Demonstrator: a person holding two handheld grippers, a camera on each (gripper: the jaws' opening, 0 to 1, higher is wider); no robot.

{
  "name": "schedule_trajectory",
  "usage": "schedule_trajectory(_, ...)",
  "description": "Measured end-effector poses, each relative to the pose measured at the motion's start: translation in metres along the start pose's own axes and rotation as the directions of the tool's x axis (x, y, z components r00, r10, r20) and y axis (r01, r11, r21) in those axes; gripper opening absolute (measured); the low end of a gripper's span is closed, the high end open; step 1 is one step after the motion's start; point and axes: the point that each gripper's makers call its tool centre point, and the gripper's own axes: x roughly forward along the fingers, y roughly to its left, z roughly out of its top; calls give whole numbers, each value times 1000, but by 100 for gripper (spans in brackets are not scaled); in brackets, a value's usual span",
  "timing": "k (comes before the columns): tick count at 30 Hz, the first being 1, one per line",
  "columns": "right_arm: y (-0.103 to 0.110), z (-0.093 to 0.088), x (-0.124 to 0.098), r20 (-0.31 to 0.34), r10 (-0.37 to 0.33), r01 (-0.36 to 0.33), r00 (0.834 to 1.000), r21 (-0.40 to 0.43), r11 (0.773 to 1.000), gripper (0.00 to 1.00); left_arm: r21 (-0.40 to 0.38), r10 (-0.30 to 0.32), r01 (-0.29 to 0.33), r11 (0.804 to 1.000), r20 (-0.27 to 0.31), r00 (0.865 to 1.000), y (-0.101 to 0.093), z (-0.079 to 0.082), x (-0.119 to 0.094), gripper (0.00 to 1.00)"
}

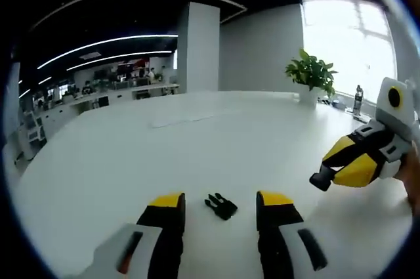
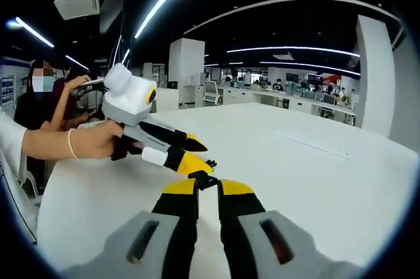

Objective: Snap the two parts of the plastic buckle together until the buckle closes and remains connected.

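Lying on the table, the buckle sits between the wide-open left hand-held gripper.

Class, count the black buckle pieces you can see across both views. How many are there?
2. A loose piece lies on the white table between the open left tongs; a second piece seems pinched in the right tongs.

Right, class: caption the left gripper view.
Open left gripper frames a black buckle piece on the white table.
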Motion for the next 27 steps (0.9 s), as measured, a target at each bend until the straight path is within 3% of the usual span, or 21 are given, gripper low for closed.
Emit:
schedule_trajectory(2,-1,2,-1,10,-5,5,1000,6,1000,11,-5,17,-17,1000,-19,1000,3,-5,6,39)
schedule_trajectory(5,0,4,-1,16,-1,1,1000,6,1000,11,6,55,-55,998,-8,998,10,0,10,34)
schedule_trajectory(9,-1,6,-1,24,-1,1,1000,7,1000,11,5,49,-49,999,-11,999,10,1,8,20)
schedule_trajectory(15,0,7,-2,28,-1,0,1000,7,1000,11,1,44,-44,999,-7,999,19,1,2,14)
schedule_trajectory(23,-1,5,0,20,2,-2,1000,10,1000,11,34,-16,17,999,-13,1000,19,-3,-6,13)
schedule_trajectory(27,-1,3,0,16,1,-2,1000,11,1000,11,57,-84,85,995,-12,996,13,-8,-14,12)
